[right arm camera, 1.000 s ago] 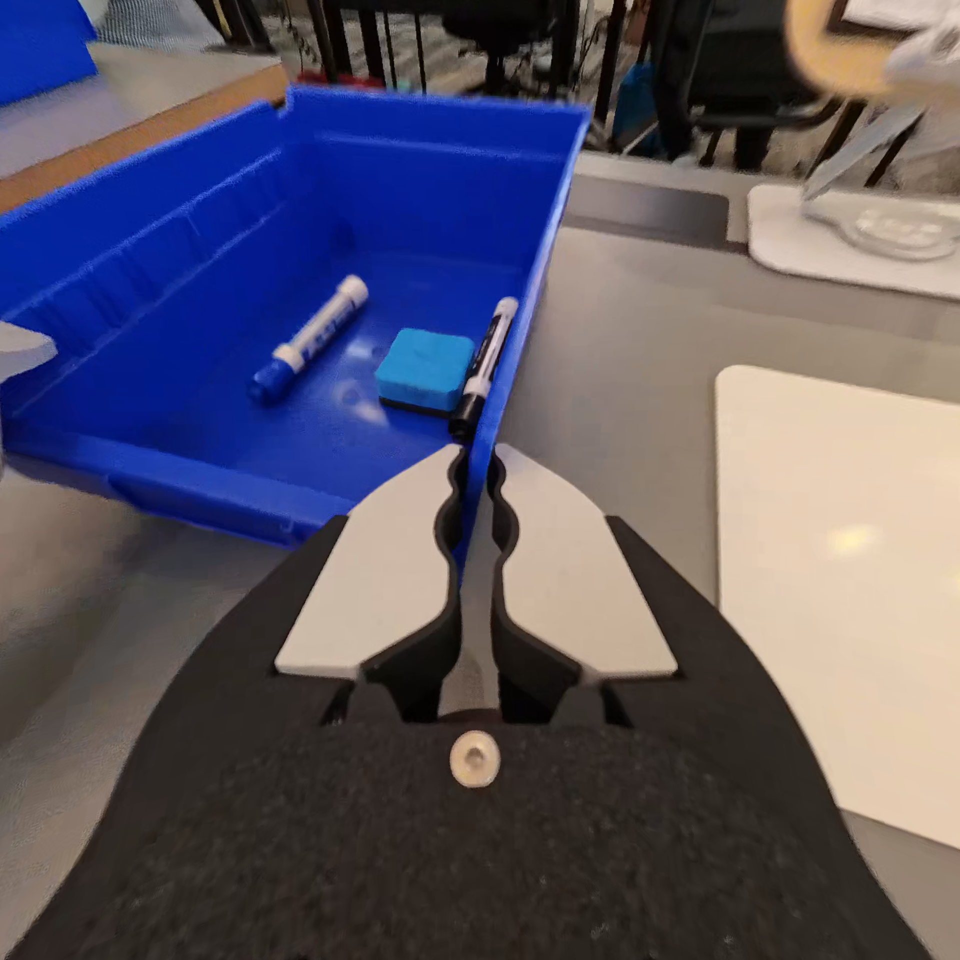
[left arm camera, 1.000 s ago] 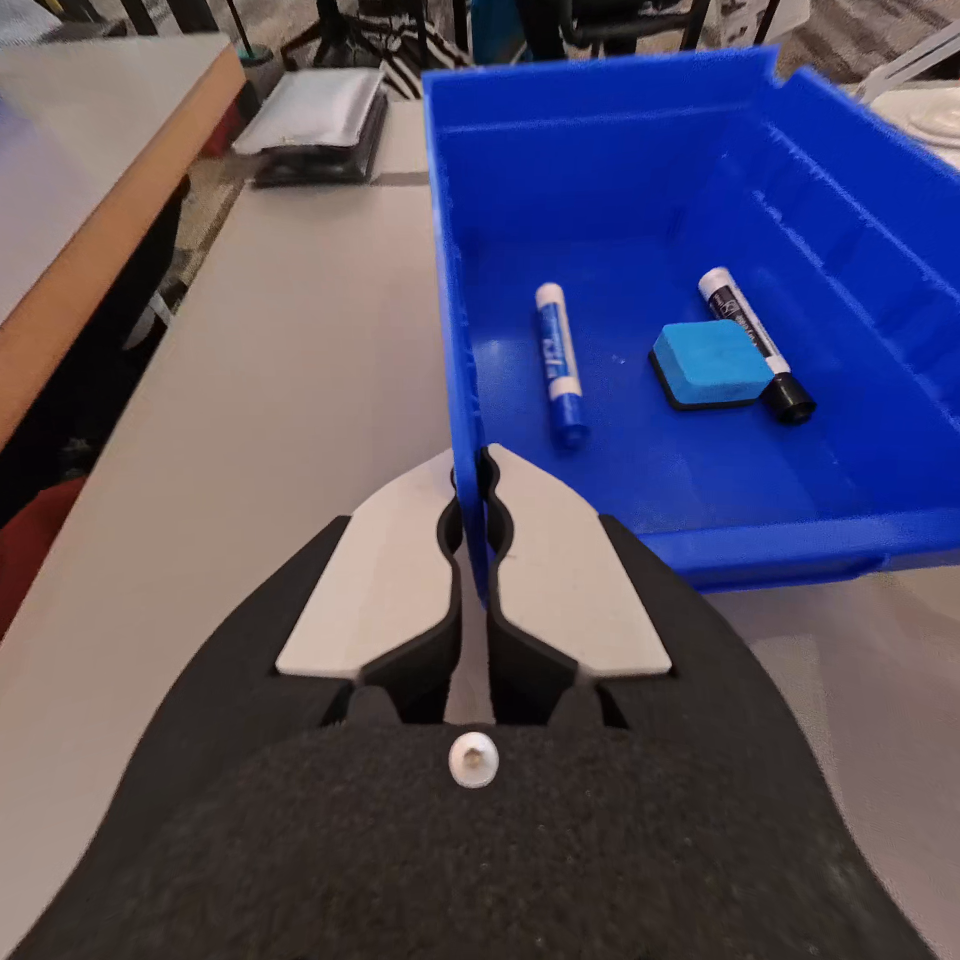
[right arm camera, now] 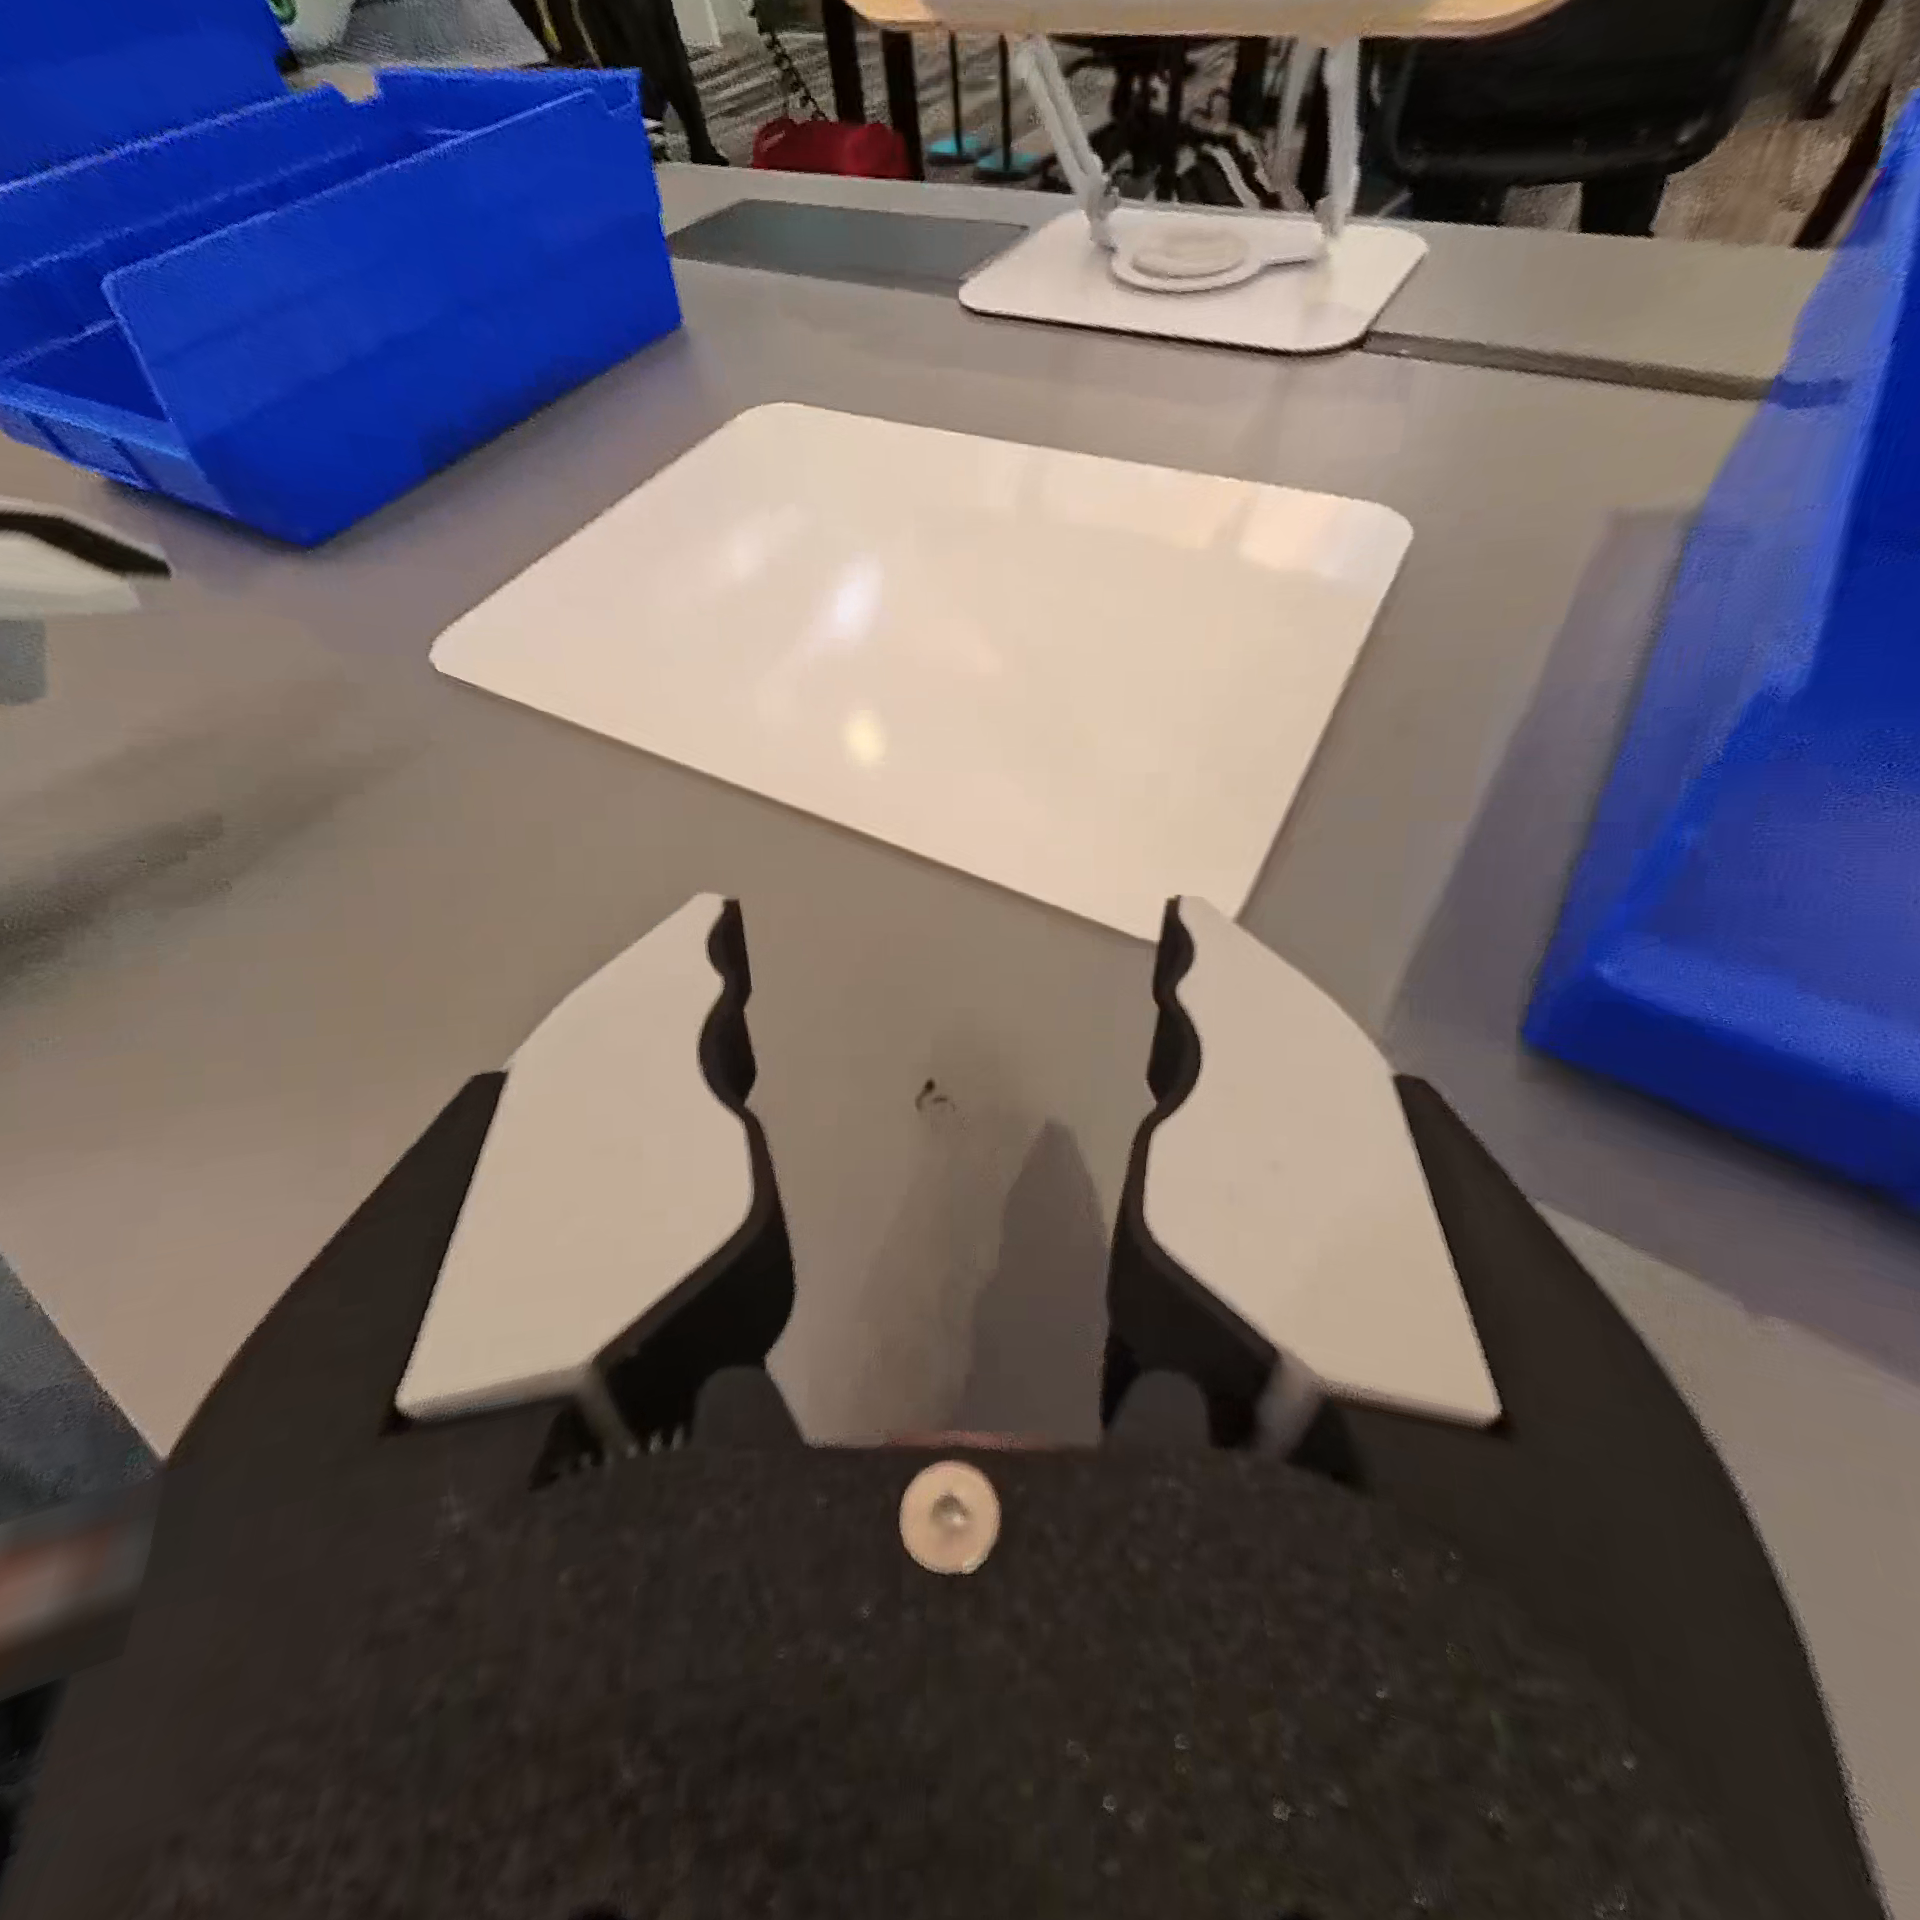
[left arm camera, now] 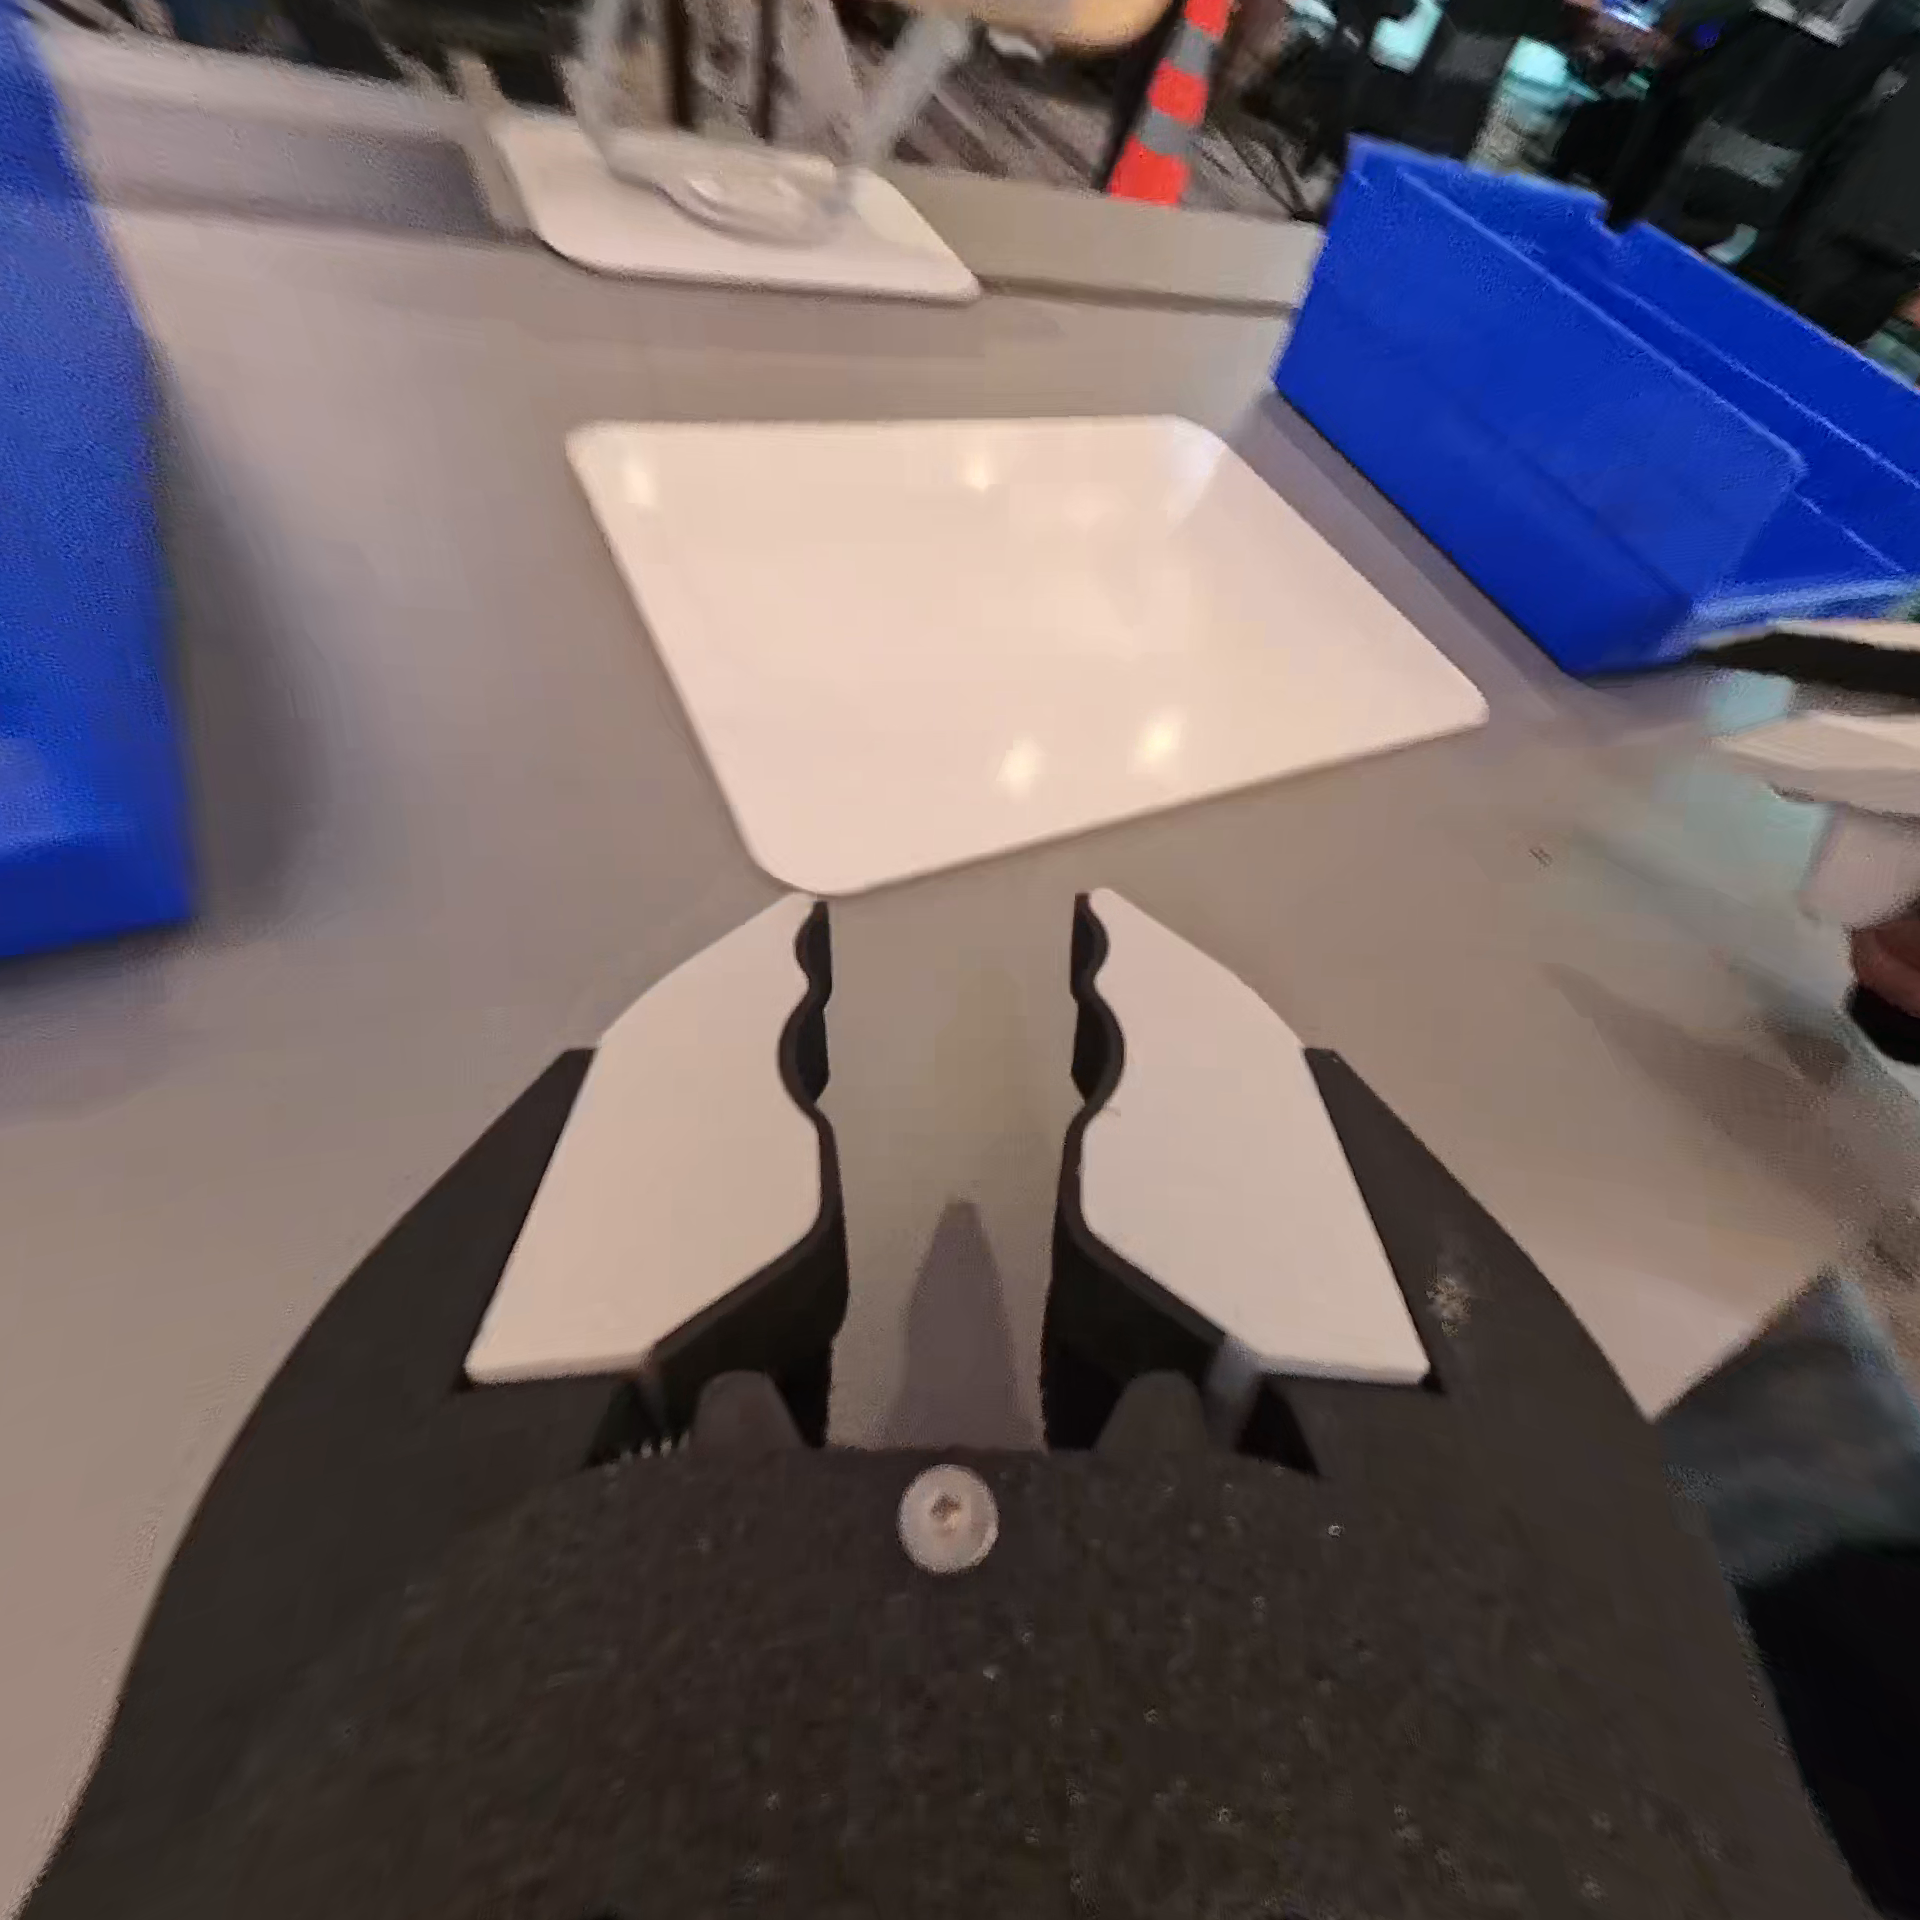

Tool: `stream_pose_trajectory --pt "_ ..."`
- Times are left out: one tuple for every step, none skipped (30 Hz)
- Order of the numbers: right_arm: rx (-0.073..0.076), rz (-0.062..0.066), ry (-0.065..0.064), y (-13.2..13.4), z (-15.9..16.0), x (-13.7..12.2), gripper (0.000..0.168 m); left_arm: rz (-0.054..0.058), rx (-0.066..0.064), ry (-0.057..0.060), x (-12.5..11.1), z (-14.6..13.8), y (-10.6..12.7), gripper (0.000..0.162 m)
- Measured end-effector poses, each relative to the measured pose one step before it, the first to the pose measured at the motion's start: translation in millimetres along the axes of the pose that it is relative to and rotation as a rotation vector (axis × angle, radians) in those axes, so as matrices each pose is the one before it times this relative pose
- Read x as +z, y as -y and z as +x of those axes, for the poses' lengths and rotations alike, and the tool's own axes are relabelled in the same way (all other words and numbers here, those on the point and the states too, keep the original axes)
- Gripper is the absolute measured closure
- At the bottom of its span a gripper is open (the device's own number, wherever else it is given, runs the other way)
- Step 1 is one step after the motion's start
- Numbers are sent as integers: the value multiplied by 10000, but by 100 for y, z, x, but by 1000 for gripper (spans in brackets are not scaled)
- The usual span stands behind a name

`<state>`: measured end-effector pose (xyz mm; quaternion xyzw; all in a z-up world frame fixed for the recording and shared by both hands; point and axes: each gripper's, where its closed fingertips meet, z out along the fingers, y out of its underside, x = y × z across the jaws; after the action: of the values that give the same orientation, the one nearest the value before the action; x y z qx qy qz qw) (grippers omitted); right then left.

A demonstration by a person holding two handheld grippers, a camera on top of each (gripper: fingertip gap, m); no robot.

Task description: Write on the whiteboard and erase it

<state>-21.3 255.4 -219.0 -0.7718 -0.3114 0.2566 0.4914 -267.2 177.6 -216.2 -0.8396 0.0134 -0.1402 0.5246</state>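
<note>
Left wrist view looks down on a grey table (left arm camera: pixel 364 727), where the left gripper (left arm camera: pixel 951 909) has its two pale fingers parted with only bare tabletop between them, holding nothing. Its fingertips sit just short of the near rounded corner of the whiteboard (left arm camera: pixel 997 644), which lies flat on the table with its face blank and glossy, showing only soft reflections of lights. A blue bin (left arm camera: pixel 1579 499) stands to the right of the whiteboard, and a second blue bin (left arm camera: pixel 83 623), badly blurred, fills the left edge. Beyond the whiteboard a white stand base (left arm camera: pixel 748 229) rests farther back on the table. At the right edge a blurred part of the right gripper (left arm camera: pixel 1849 707) shows. In the right wrist view the right gripper (right arm camera: pixel 956 914) is spread wider, also empty, close to the whiteboard (right arm camera: pixel 935 665) at its near edge. A small dark mark (right arm camera: pixel 928 1096) sits on the table between its fingers. One blue bin (right arm camera: pixel 364 312) stands to the left there, another (right arm camera: pixel 1787 831) to the right. No brand, label or legible writing can be made out on any of these things.
</note>
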Motion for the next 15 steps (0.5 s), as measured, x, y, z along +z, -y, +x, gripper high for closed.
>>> stream_pose_trajectory --pt "39 78 -90 -67 282 -289 94 -190 110 -341 204 699 -555 118" --pt "-30 148 -44 141 171 -176 96 -65 354 93 140 -110 -204 118" --pt "-37 136 1 189 93 -55 99 -24 397 374 99 -637 18 118" --pt "-2 132 46 175 9 29 100 -114 286 216 148 -500 -68 117" --pt "39 119 56 136 -31 43 100 -146 49 97 109 -342 -148 116" --pt "71 81 53 114 -43 29 100 -1 -158 36 12 -244 -63 116" --pt "48 78 93 124 -134 -13 101 17 -223 -88 -42 -14 -70 116" --pt "-22 87 101 152 -183 -23 101 -35 -218 -49 -29 -38 -109 116" --pt "-84 41 36 68 -106 -13 102 -1 -110 -75 2 38 -55 116" --pt "-113 -27 -44 -40 -5 44 103 -47 1 -34 43 13 -84 116" --pt "-107 -70 -73 -109 36 92 103 -49 47 86 31 -142 -74 115" --pt "-76 -76 -33 -129 -9 104 103 -44 69 57 24 -107 -88 115" --pt "-31 -69 22 -121 -72 92 103 -41 29 41 18 -96 -81 115" --pt "16 -47 40 -75 -92 55 103 -5 -51 51 -24 -150 -32 115" --pt "43 0 33 -9 -72 3 103 -19 -131 15 -53 -152 -8 114"
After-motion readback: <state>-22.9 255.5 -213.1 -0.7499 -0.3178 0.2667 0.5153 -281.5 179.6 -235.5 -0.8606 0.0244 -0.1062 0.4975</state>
